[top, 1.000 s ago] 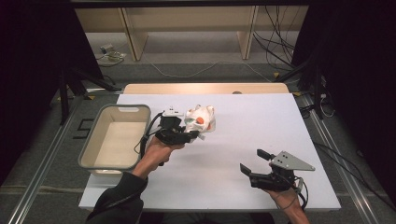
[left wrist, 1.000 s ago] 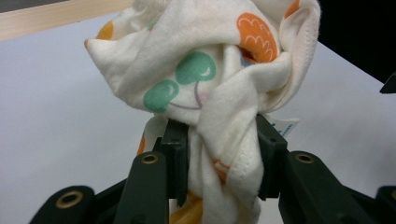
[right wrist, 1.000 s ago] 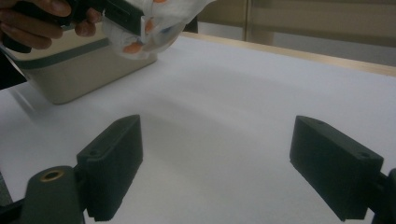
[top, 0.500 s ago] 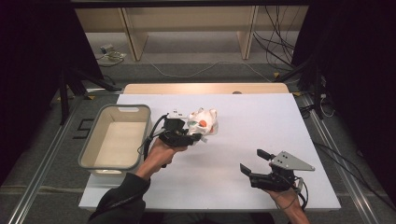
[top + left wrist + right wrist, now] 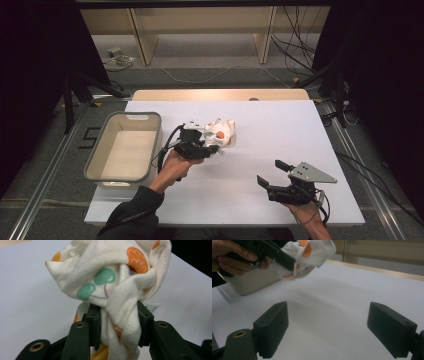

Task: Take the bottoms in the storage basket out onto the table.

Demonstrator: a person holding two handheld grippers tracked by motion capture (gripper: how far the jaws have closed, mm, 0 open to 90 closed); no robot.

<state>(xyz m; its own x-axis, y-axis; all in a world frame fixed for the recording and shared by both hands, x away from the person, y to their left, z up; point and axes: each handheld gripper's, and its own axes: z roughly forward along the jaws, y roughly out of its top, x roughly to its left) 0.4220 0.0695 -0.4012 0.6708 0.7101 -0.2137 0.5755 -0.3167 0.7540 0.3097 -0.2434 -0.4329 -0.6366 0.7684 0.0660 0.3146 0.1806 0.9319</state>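
The left gripper (image 5: pixel 216 146) is clamped on the printed cloth (image 5: pixel 221 132), bunched above the table (image 5: pixel 280 130), so pickup looks done. The bin (image 5: pixel 102 160) beside it looks like the remaining stop. The right gripper (image 5: pixel 272 172) rests wide open, well apart.

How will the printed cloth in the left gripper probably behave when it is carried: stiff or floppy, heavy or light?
Probably floppy: the printed cloth bunches in soft folds around the left gripper. Likely light, since a pinch on one bunch lifts it. Loose ends may sag and catch the bin rim.
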